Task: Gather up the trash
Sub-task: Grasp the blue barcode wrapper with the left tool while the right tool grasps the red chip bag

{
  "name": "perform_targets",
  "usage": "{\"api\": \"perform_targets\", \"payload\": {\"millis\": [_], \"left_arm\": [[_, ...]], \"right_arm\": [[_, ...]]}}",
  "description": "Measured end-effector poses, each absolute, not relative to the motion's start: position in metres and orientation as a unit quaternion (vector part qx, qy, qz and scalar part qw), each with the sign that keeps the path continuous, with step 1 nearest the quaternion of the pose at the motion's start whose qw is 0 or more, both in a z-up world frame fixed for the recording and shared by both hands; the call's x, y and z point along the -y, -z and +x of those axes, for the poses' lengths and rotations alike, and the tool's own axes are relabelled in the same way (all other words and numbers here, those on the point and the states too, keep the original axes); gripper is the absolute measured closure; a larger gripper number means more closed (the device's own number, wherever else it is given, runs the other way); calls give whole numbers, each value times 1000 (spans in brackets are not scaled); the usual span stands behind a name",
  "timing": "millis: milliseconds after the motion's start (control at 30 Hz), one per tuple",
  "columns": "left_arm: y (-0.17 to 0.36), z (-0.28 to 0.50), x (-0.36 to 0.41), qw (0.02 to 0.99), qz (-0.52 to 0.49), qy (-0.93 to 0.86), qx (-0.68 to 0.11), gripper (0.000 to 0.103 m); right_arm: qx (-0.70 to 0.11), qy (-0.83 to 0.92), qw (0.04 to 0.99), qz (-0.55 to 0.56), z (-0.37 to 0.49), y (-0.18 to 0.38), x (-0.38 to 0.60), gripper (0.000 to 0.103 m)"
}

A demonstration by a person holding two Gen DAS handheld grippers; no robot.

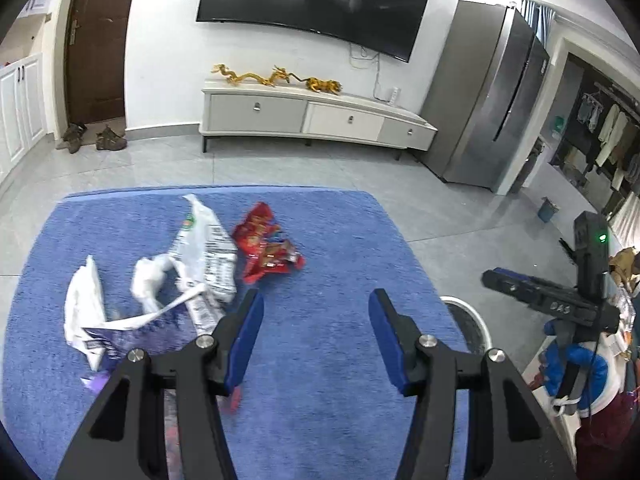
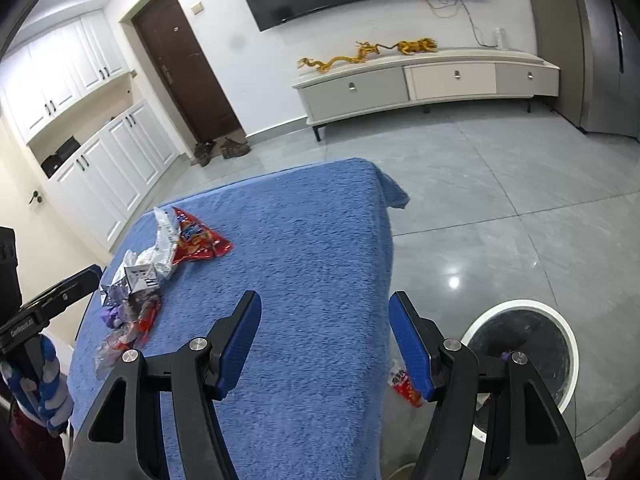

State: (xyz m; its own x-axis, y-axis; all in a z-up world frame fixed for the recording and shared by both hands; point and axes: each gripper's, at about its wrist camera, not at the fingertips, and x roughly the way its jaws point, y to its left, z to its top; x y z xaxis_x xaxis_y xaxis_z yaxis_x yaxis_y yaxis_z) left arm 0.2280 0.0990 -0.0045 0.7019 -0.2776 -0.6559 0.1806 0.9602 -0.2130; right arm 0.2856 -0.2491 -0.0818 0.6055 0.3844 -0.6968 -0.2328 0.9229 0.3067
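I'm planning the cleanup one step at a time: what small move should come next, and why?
Probably lower the left gripper, open and empty, toward the white wrapper just left of its fingers; wrappers lie on the blue cloth, and the white-rimmed bin sits beside the table.

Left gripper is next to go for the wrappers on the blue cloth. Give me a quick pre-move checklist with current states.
1. Left gripper empty, jaws apart: ok.
2. Right gripper empty, jaws apart: ok.
3. Trash within view: red wrapper and white wrappers lie on the blue cloth, ahead and left of the left gripper: ok.
4. Bin open, beside the table on the right: ok.
5. Stray red wrapper at the cloth's edge near the bin, not in it: not ok.
6. Trash already inside the bin: cannot tell.
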Motion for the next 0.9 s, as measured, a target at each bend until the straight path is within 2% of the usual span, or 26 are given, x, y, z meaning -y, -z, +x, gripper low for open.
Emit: {"api": "perform_targets", "payload": {"millis": [67,167,500,900], "left_arm": [[5,228,-108,922,-56,112,-366,50],[8,222,-124,924,-39,91,-369,38],[42,234,-159,910,13,69,-408,38],[71,258,-156,888,71,108,-441,38]], "right_arm": [[-407,-180,891,90,290,79,245,37],[-404,-195,889,90,297,75,238,36],[-411,-272,868,55,344,83,145,33],[-417,-326,848,17,396,102,41,33]]}}
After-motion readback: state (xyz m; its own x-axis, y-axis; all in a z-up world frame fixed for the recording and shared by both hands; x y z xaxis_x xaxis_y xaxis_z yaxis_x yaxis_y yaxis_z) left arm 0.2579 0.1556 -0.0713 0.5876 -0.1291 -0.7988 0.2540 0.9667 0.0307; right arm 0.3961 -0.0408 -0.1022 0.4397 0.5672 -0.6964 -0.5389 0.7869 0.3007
